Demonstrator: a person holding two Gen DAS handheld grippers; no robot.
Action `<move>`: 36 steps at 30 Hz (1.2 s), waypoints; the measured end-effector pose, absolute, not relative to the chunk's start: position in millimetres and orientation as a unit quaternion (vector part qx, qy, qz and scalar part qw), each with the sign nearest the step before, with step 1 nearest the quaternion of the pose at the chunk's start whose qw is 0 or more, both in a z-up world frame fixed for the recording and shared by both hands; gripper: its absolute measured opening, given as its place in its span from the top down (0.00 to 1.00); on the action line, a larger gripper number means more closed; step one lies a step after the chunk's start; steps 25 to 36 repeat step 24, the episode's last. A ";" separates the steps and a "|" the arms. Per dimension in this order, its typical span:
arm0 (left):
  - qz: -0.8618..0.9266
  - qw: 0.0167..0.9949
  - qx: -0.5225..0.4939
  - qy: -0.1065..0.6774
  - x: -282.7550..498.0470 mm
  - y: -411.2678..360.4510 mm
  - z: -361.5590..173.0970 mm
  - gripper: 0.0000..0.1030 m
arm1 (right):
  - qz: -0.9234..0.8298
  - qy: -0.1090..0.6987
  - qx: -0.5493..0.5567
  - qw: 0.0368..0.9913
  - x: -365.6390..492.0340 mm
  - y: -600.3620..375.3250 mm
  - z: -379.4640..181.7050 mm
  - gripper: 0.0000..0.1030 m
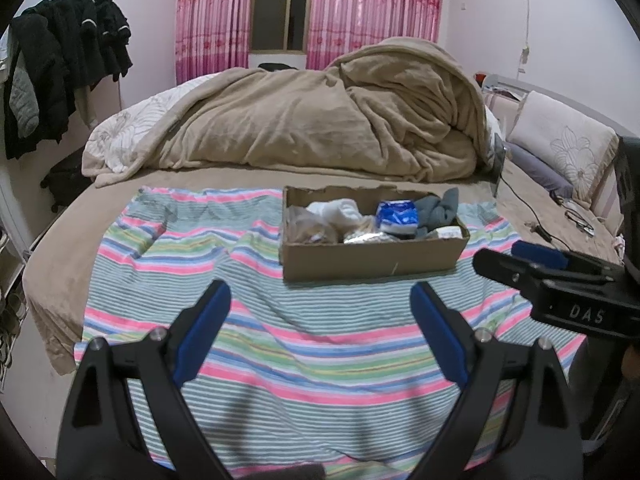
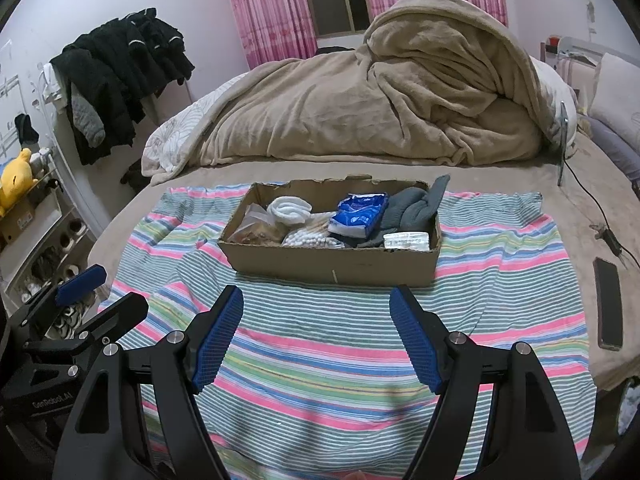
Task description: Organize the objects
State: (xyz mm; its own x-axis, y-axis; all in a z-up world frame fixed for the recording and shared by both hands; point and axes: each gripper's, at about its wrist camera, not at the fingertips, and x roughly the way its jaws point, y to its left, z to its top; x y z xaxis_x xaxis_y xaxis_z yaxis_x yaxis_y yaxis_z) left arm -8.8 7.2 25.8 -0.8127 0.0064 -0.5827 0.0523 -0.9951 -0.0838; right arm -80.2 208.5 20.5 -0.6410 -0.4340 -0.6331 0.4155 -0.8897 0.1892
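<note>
A shallow cardboard box (image 2: 332, 262) (image 1: 372, 258) rests on a striped cloth (image 2: 320, 360) (image 1: 300, 340) spread over the bed. Inside lie rolled white socks (image 2: 289, 210), a blue packet (image 2: 358, 216) (image 1: 398, 216), grey socks (image 2: 414, 208) (image 1: 438, 208), a bag of cotton swabs (image 2: 310, 238), a clear bag of brownish items (image 2: 256, 230) and a flat foil pack (image 2: 406, 240). My left gripper (image 1: 320, 308) hangs open over the cloth, short of the box. To its right my right gripper (image 2: 316, 316) is also open and holds nothing.
A heaped tan blanket (image 2: 400, 100) fills the far half of the bed. A dark phone (image 2: 608, 304) and a charger cable (image 2: 600, 216) lie right of the cloth. Dark clothes (image 2: 120, 80) hang at the left wall, above shelves with a yellow plush toy (image 2: 14, 180).
</note>
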 end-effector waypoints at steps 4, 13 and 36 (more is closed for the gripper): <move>-0.951 0.014 0.306 0.049 -9.0 7.0 25.2 0.10 | -0.906 -0.011 0.353 0.234 -80.8 208.5 20.5 0.24; -0.950 0.013 0.307 0.048 -10.1 7.5 24.1 0.10 | -0.907 -0.009 0.354 0.229 -82.1 208.7 19.7 0.24; -0.953 -0.003 0.300 0.043 -8.3 9.7 26.3 0.06 | -0.909 -0.003 0.353 0.222 -83.2 211.9 21.8 0.24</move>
